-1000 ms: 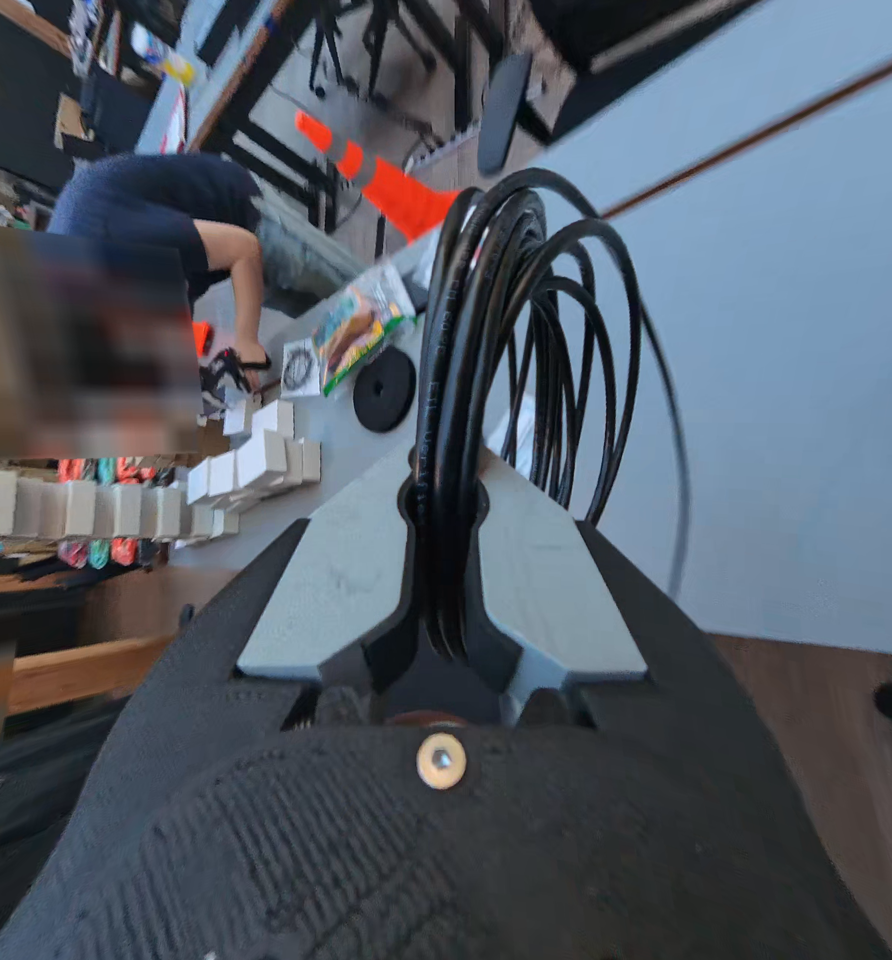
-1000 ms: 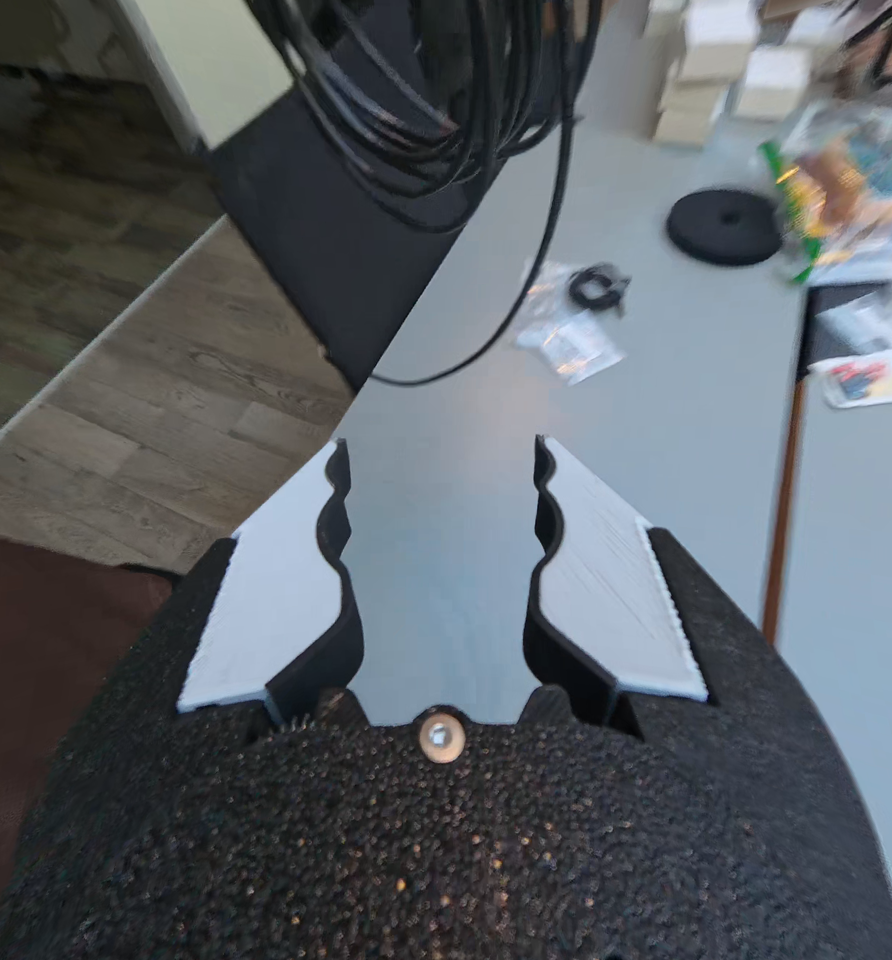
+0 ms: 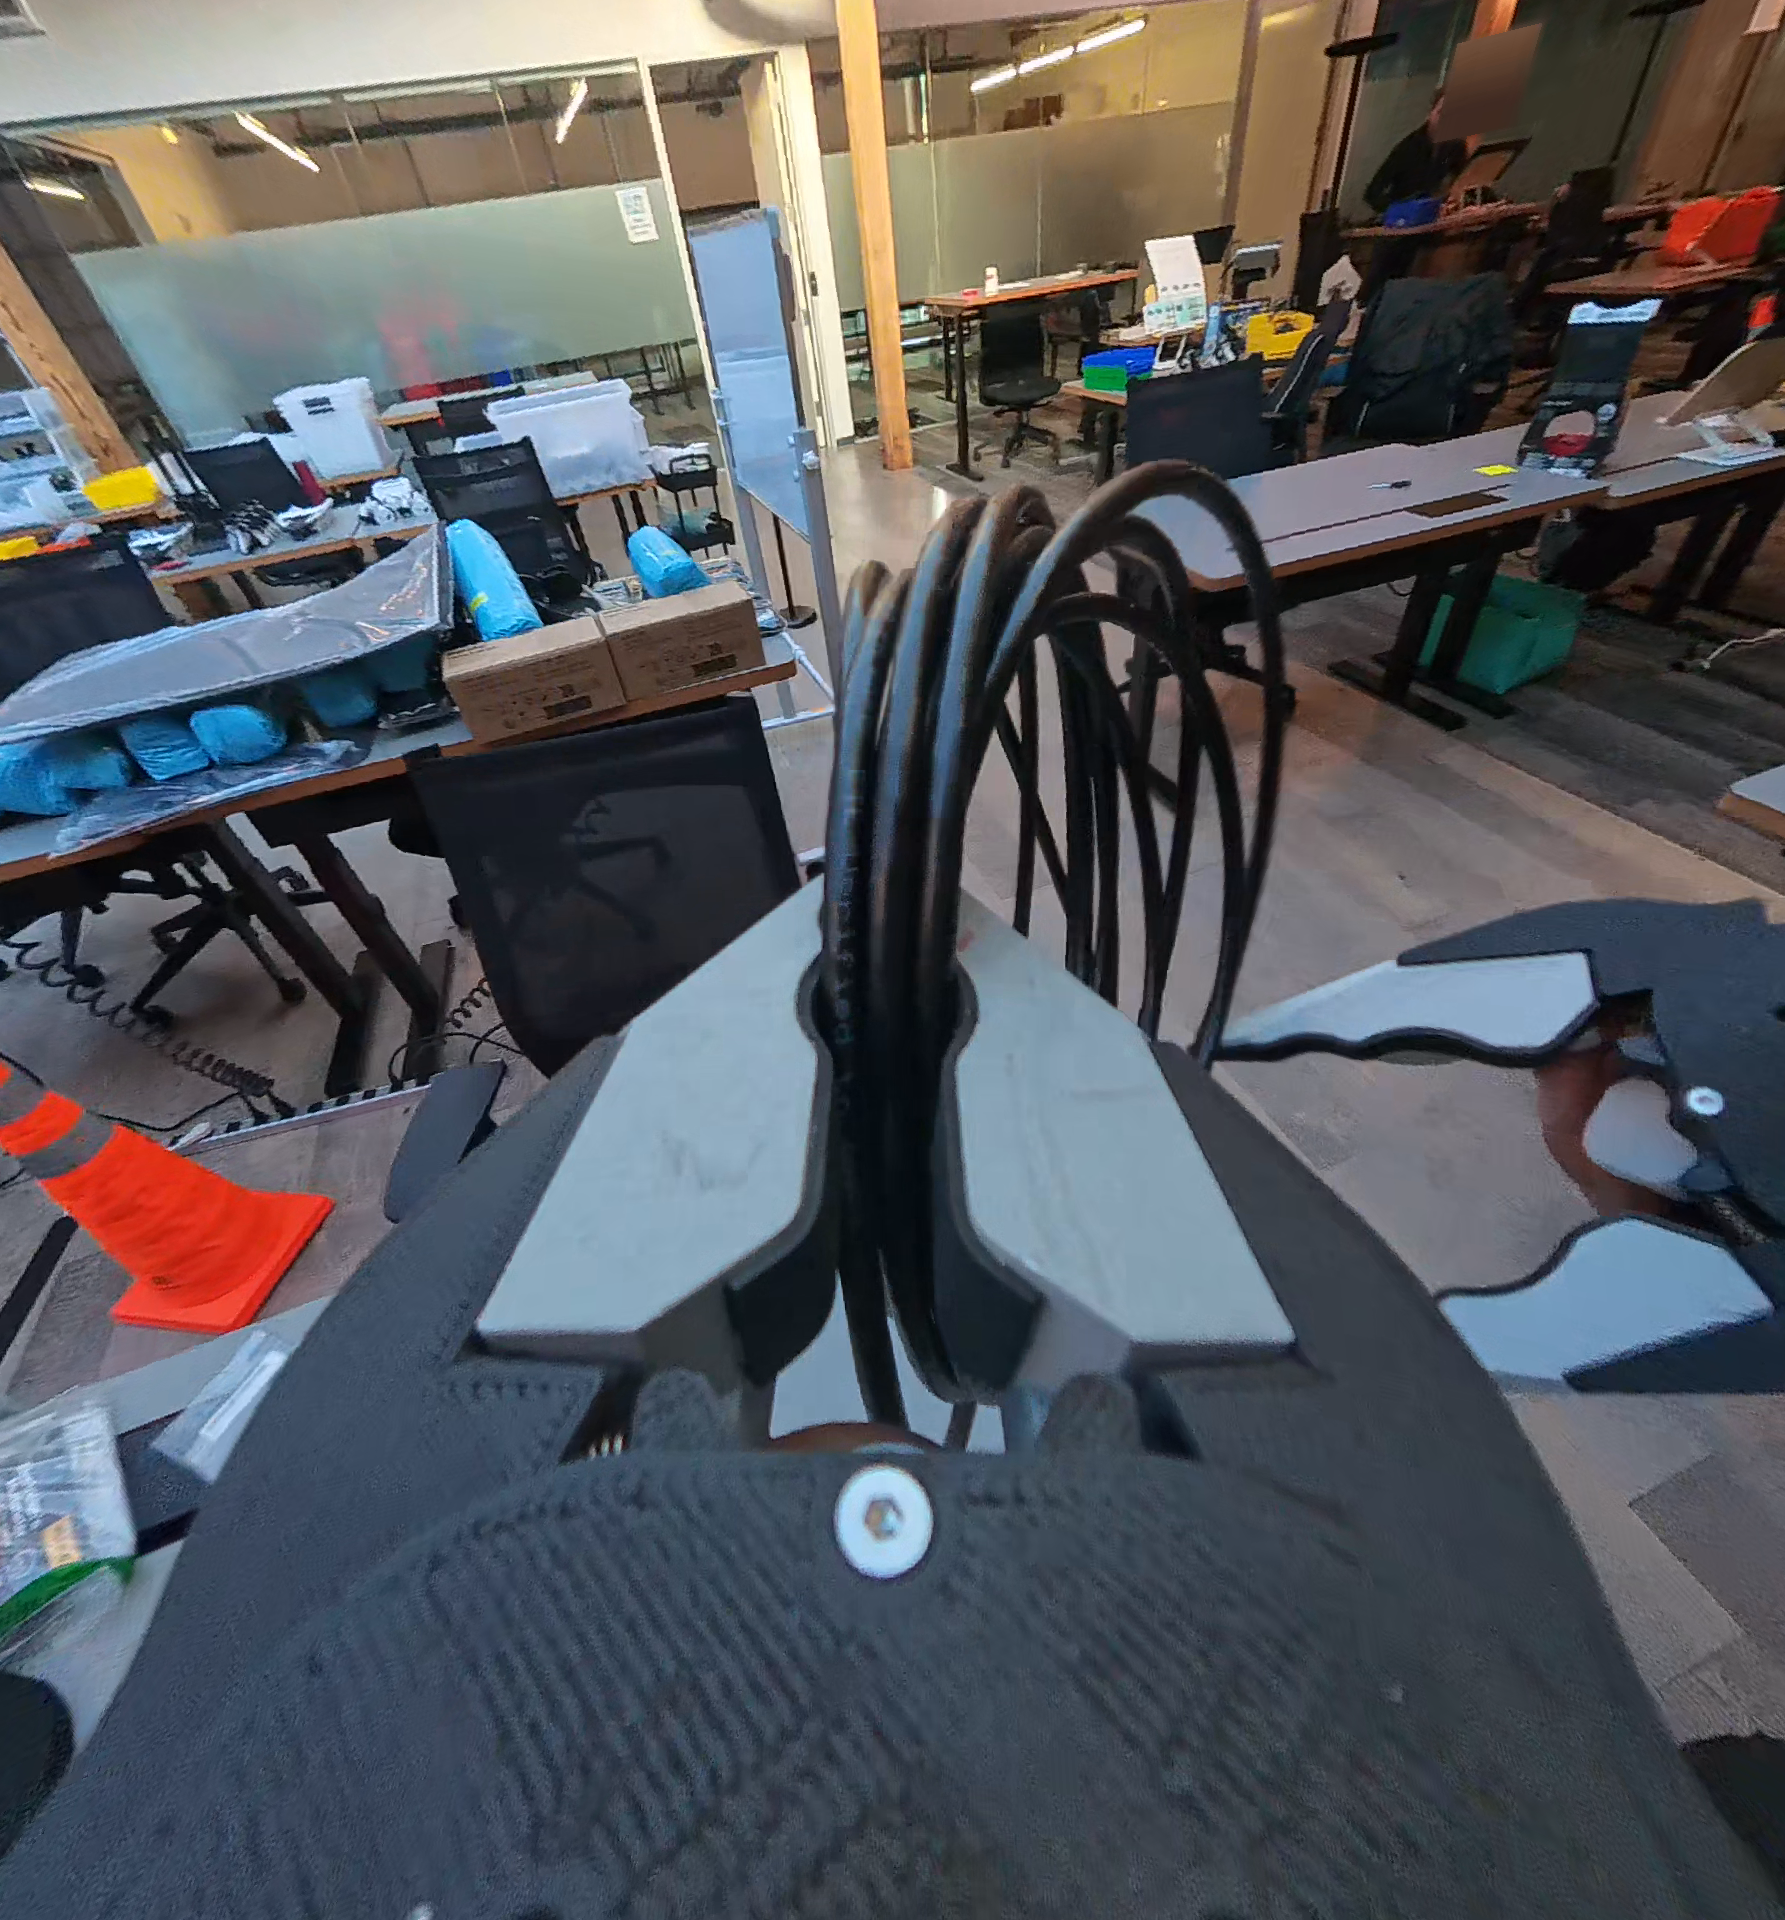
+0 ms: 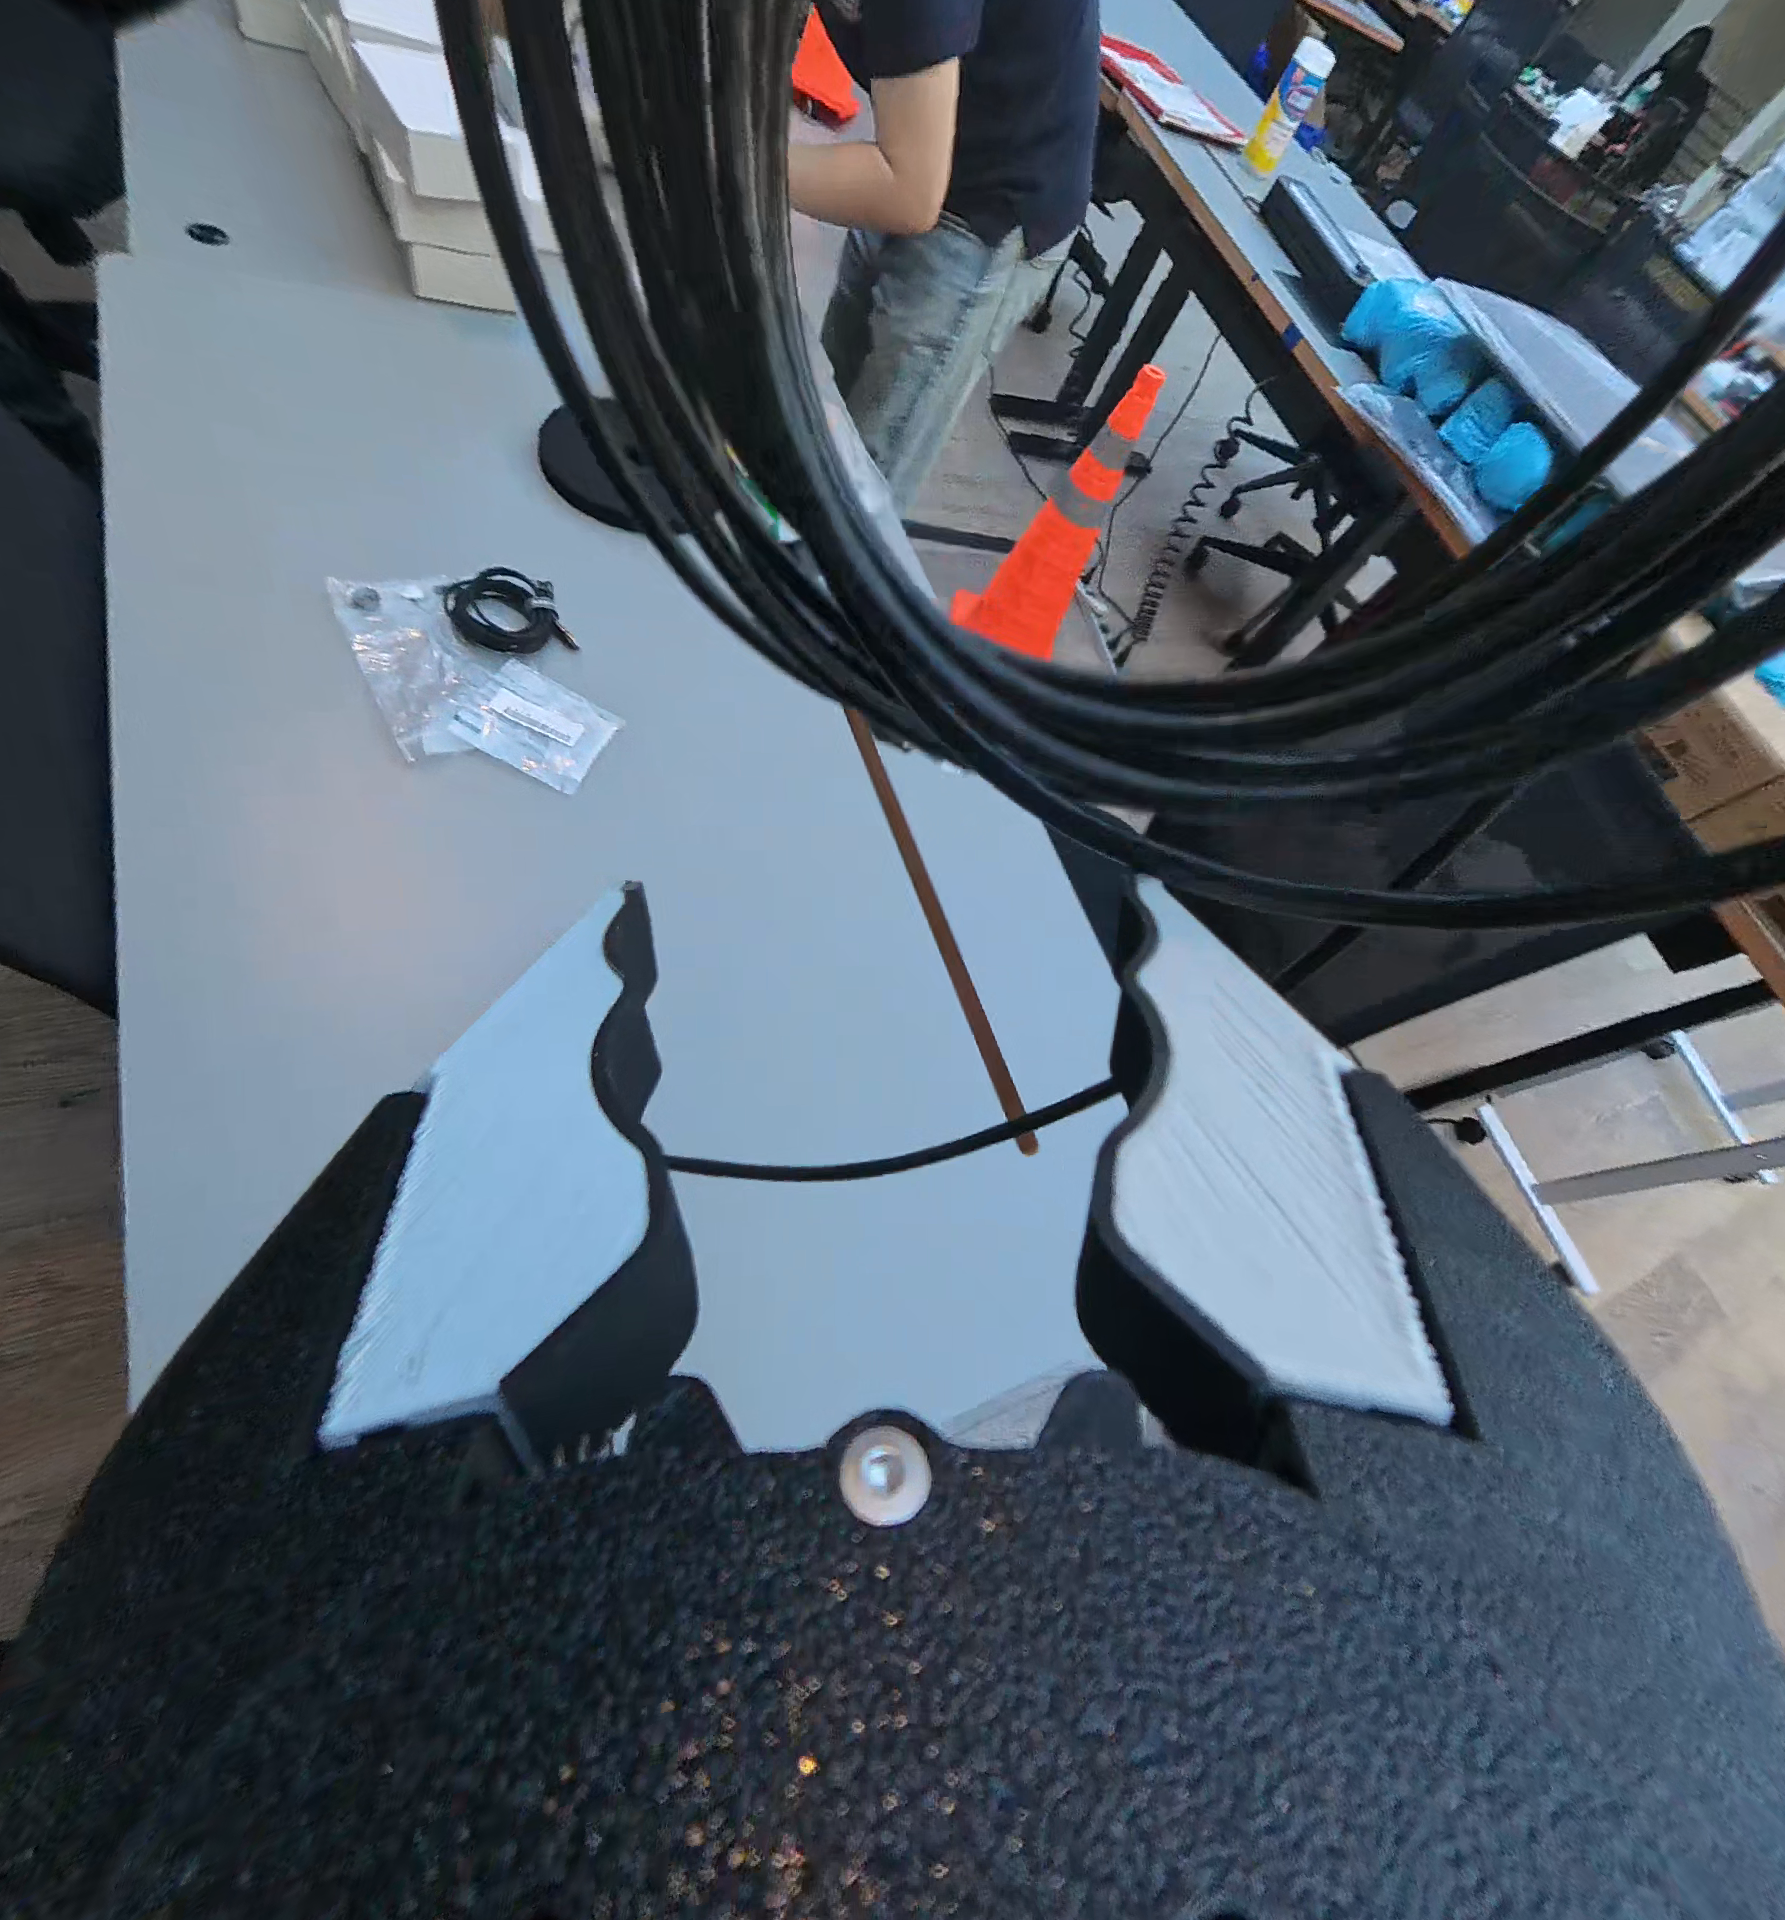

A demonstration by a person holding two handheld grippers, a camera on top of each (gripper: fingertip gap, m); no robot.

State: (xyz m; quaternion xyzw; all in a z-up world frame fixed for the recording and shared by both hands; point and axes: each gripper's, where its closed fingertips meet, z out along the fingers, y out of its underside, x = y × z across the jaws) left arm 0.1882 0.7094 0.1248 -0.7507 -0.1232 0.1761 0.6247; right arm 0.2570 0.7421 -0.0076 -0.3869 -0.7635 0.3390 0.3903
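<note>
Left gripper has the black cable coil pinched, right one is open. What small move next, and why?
Probably ease the right gripper up toward the hanging black cable coil: its jaws are open and empty, with one strand across them, while the left gripper alone pinches the loose loops.

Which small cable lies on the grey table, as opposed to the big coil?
On the grey table, find the clear plastic bags left of the hanging black coil. The small cable lies at their far edge: a tiny tied black bundle lying flat, unlike the big coil hanging above.
</note>
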